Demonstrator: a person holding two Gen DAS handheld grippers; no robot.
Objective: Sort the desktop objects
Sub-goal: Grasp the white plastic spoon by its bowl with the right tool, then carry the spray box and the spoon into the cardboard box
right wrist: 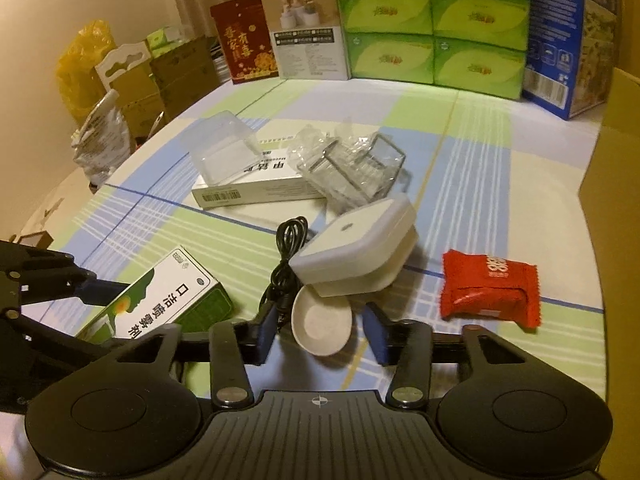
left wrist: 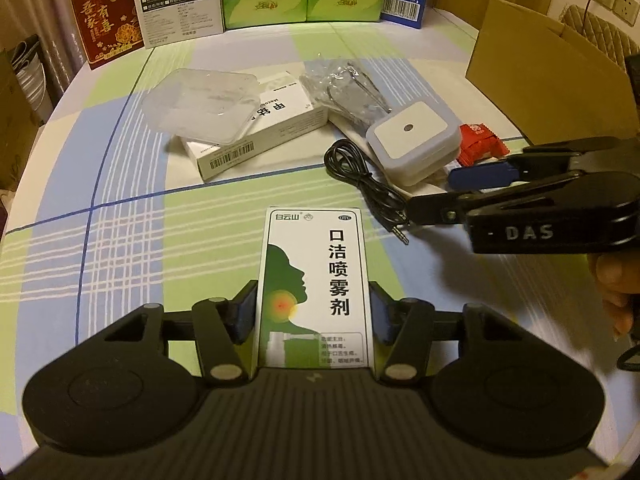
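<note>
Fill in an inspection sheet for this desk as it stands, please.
Surface: checked tablecloth, crowded mid-table.
Job's things: spray box; spoon, partly hidden by white case; red packet; clear tub on medicine box; wrapped rack.
Clutter: nothing seen.
Grippers: left gripper shut on spray box; right gripper open, spoon between its fingers.
Cables: black cable, coiled beside white case.
Surroundings: tissue packs at the back; carton at the table's edge.

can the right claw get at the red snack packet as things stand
Probably yes: the red snack packet lies alone on the tablecloth, just right of the right claw, nothing over it. The white spoon sits between that claw's fingers.
</note>
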